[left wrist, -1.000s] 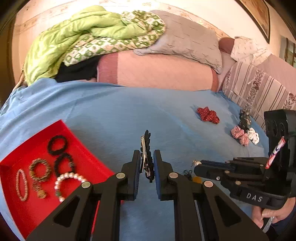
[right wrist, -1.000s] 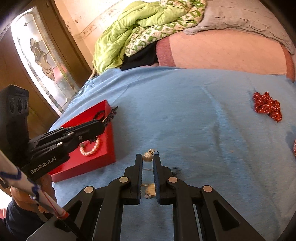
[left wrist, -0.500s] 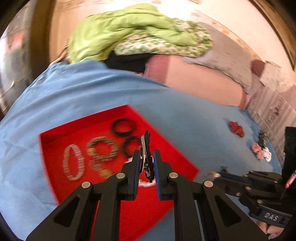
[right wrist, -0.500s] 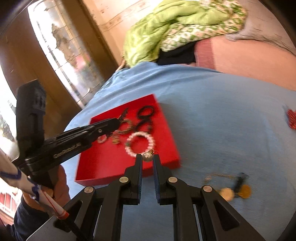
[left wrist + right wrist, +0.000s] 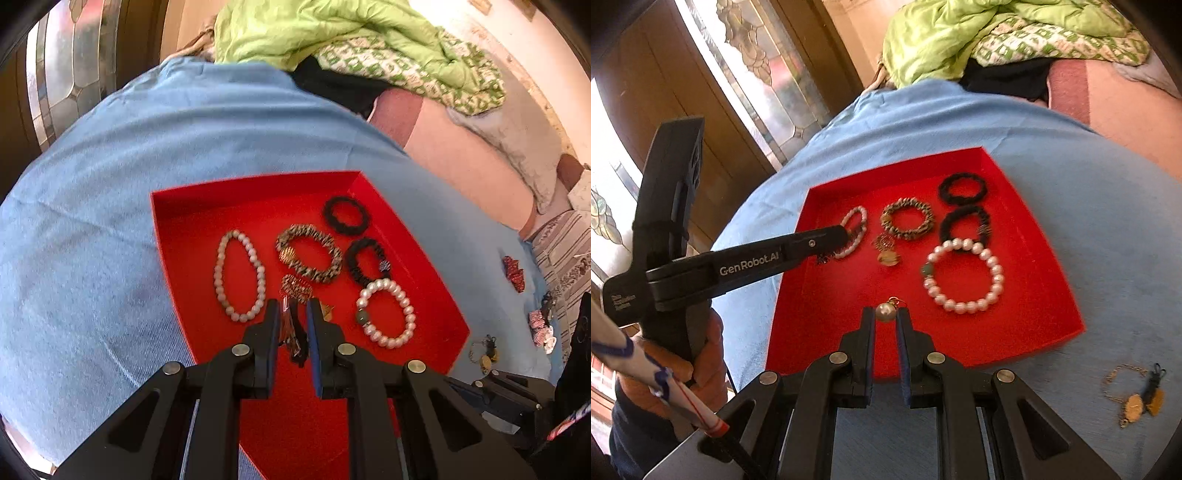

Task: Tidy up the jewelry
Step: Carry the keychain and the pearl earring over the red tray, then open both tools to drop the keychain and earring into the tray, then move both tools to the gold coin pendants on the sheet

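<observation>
Left wrist view: left gripper [image 5: 291, 314] clamped on a dark hair clip [image 5: 293, 332], poised over the red tray [image 5: 436, 266] at 6 o'clock. In the tray: pale bead bracelet [image 5: 240, 277] at 9, white pearl bracelet [image 5: 386, 312] at 3, black scrunchies at 1.

Right wrist view: right gripper [image 5: 885, 314] pinching a pearl pendant [image 5: 885, 311] above the tray's near edge at 6. Gold chain [image 5: 1134, 395] lies on the blue sheet [image 5: 1108, 221], 4 o'clock, outside the tray.
</observation>
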The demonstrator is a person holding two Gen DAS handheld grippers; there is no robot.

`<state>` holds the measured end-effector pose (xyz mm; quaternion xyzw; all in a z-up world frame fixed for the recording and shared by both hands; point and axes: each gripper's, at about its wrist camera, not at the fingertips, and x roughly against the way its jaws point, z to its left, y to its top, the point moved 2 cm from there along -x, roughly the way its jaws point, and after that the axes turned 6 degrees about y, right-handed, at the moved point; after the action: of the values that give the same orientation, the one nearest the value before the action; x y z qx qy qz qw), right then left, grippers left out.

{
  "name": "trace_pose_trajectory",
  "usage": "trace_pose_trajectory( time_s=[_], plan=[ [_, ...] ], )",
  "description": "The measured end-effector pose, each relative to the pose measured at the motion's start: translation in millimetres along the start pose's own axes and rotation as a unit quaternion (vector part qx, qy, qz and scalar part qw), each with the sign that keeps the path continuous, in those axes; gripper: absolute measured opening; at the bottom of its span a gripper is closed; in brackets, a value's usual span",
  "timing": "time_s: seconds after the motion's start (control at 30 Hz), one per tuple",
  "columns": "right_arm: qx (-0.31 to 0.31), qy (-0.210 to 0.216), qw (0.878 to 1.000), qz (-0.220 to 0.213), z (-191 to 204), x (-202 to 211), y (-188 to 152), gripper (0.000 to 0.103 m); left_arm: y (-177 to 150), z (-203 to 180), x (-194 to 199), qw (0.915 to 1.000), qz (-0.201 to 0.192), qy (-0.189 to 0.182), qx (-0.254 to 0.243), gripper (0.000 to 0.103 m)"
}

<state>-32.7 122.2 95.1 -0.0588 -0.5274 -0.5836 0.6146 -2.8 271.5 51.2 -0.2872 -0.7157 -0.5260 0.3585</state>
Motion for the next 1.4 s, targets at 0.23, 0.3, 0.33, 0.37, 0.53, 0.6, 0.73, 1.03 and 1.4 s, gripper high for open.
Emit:
trace_pose_trajectory(
  time_s=[0.23,0.3,0.33,0.37,0.53,0.6,0.73,1.03,1.4],
  plan=[
    [0.002,-0.009,1.0,0.019,-0.8,-18.8,-1.6,0.013,-2.9,0.5,-4.9,0.9998,0.013,0.013,0.0,0.014],
    [0.001,-0.01,1.0,0.023,-2.0,-21.9,-1.6,0.013,-2.4,0.2,-4.4,0.9999,0.011,0.012,0.002,0.014],
    [0.0,-0.011,1.0,0.022,-2.6,-22.1,-2.1,0.013,-2.2,0.6,-4.2,0.9999,0.01,0.013,0.002,0.014],
    [-0.002,-0.011,1.0,0.022,-3.6,-22.2,-2.3,0.013,-2.2,0.5,-3.8,0.9999,0.009,0.014,0.003,0.014],
    [-0.008,-0.005,1.0,0.014,-6.5,-15.1,0.3,0.016,-0.6,-1.6,1.0,1.0,-0.004,0.002,0.005,0.014],
    [-0.009,-0.006,1.0,0.009,-6.3,-11.5,2.2,0.019,0.2,-2.9,2.5,0.9999,-0.008,-0.001,0.006,0.014],
    [-0.011,-0.003,1.0,-0.007,-7.2,2.8,5.3,0.019,1.4,-8.0,3.8,0.9999,-0.012,-0.004,0.002,0.014],
    [-0.031,-0.009,0.999,-0.039,-31.7,50.2,1.9,0.019,2.3,-43.0,2.4,0.999,-0.019,-0.02,-0.035,0.014],
    [-0.113,-0.087,0.988,-0.066,-146.8,135.6,-49.4,0.019,-21.2,-129.4,-4.2,0.9878,-0.008,-0.065,-0.141,0.014]
  ],
)
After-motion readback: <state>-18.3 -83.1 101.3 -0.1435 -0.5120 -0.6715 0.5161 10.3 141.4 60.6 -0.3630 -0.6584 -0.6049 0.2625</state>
